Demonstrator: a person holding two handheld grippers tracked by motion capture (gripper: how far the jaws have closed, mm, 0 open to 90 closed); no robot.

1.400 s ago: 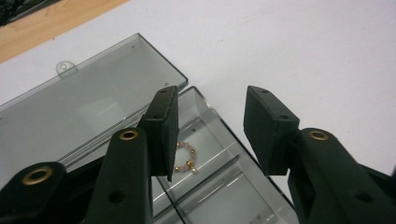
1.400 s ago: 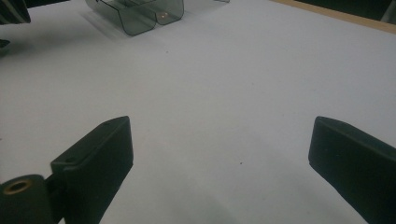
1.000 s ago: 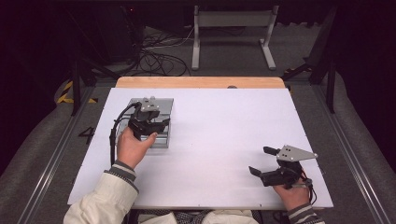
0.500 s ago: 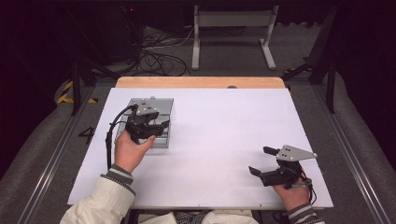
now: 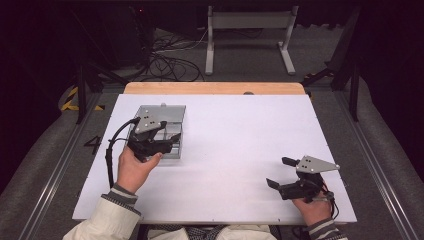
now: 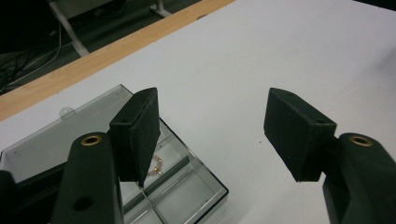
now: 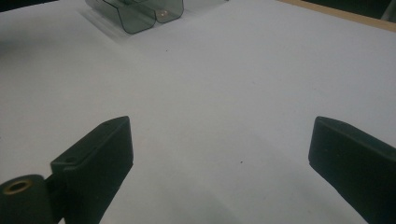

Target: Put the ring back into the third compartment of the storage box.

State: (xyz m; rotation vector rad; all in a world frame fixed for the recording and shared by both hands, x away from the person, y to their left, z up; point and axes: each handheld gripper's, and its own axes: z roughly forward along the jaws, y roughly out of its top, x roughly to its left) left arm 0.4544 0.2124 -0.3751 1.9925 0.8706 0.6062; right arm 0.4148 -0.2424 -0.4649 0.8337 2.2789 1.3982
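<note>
Clear box (image 6: 116,154), gold beads inside, left-claw view.

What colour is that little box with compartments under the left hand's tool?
The box is clear, smoke-grey plastic with dark edges; the left gripper view shows it best.

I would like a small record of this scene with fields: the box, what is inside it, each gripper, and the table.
box: clear plastic box with compartments, lid open, on the left part of the table
contents: a small gold-coloured item in one compartment; too small to identify
left gripper: left gripper over the box, jaws have just been opening, nothing between them
right gripper: right gripper near the table's front right corner, open, holding nothing
table: white table, wooden strip at the far edge
</note>
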